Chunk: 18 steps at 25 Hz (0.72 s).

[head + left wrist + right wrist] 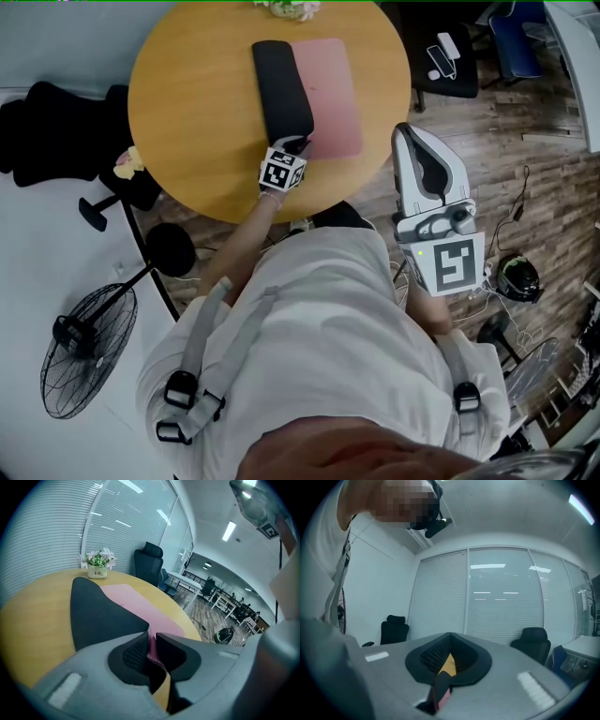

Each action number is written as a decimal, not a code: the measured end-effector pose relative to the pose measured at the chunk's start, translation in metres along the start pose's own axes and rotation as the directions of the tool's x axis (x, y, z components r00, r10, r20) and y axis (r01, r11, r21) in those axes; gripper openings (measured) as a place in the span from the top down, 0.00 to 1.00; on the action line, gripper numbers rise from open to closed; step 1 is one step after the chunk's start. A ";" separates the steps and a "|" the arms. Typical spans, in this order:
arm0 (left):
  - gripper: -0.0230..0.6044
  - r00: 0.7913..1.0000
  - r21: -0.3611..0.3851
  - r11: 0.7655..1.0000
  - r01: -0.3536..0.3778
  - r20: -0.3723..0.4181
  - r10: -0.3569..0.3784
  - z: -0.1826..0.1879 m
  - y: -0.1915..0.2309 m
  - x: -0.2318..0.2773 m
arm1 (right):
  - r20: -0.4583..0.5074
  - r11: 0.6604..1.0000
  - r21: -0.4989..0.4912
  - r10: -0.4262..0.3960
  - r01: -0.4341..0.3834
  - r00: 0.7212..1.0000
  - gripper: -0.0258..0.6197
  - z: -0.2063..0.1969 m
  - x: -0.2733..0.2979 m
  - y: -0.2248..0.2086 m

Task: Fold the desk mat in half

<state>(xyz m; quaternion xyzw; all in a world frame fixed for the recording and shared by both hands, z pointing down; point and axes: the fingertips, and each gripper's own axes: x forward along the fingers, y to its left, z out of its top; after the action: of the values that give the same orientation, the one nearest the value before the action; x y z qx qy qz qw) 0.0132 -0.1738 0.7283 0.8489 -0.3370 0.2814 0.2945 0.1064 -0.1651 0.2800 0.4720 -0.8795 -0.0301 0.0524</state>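
With the left gripper (152, 641) fingers (133, 651) clamped on a near corner of the mat (328, 94) on the bench (187, 112), and the right gripper (449, 645) closed and empty, I should lay the black flap squarely onto the opposite edge.

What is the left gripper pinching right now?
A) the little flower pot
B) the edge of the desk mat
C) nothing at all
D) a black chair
B: the left gripper has its jaws closed on the pink edge of the desk mat, while the flower pot stands apart at the far side of the table.
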 end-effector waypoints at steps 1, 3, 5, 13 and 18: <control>0.88 1.000 0.002 1.000 0.003 -0.002 -0.003 0.001 -0.001 0.002 | -0.001 1.000 -0.003 -0.003 0.003 1.000 0.95 -0.001 -0.001 -0.003; 0.88 1.000 0.007 1.000 0.009 -0.006 -0.009 0.004 -0.004 0.006 | 0.002 1.000 0.005 -0.011 0.011 1.000 0.95 0.000 -0.001 -0.007; 0.88 1.000 0.012 1.000 0.016 -0.011 -0.015 0.007 -0.006 0.009 | 0.008 1.000 -0.002 -0.015 0.015 1.000 0.95 -0.001 -0.002 -0.010; 0.88 0.999 0.034 0.999 0.042 -0.022 -0.041 0.015 -0.017 0.021 | 0.006 0.998 0.039 -0.044 0.044 0.999 0.96 0.004 -0.001 -0.018; 0.88 0.998 0.047 0.997 0.062 -0.032 -0.061 0.020 -0.026 0.030 | 0.002 0.998 0.040 -0.057 0.057 0.998 0.95 0.003 -0.004 -0.025</control>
<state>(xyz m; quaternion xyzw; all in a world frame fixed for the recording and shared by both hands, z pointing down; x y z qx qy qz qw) 0.0560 -0.1845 0.7270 0.8613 -0.2993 0.2931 0.2875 0.1290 -0.1751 0.2743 0.4979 -0.8662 -0.0146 0.0406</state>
